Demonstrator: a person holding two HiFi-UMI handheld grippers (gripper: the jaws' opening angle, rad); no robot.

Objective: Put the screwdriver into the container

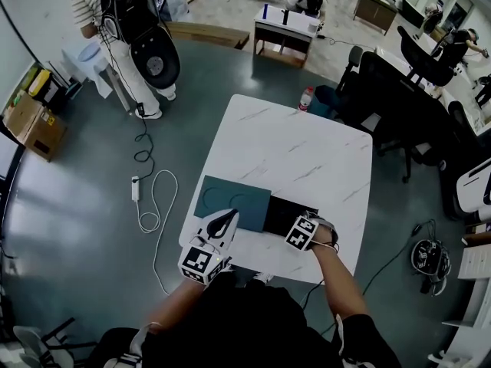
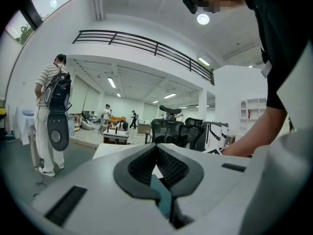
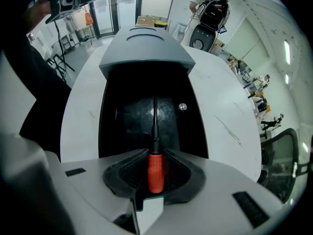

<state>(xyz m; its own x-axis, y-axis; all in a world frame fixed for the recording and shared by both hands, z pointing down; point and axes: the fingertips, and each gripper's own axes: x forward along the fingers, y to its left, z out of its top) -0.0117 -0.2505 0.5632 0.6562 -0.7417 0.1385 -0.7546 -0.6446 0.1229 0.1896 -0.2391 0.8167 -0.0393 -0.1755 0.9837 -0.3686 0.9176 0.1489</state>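
Note:
The screwdriver (image 3: 155, 173) has a red handle and a dark shaft. My right gripper (image 3: 155, 153) is shut on that handle, and the shaft points down into the open black container (image 3: 112, 126) just beyond the jaws. A grey-teal lid (image 3: 144, 48) lies past the container. In the head view the black container (image 1: 285, 211) and the teal lid (image 1: 232, 198) sit side by side near the table's front edge, with my right gripper (image 1: 311, 228) at the container's near side. My left gripper (image 1: 222, 222) hovers at the lid's near edge. Its tips (image 2: 156, 148) meet, and teal shows through the slit below.
The white marble table (image 1: 291, 144) stretches away behind the container. A small round metal piece (image 3: 182, 107) lies inside the container. On the floor are a power strip with white cable (image 1: 149, 198), a person with a bag (image 1: 130, 21) and office chairs (image 1: 399, 90).

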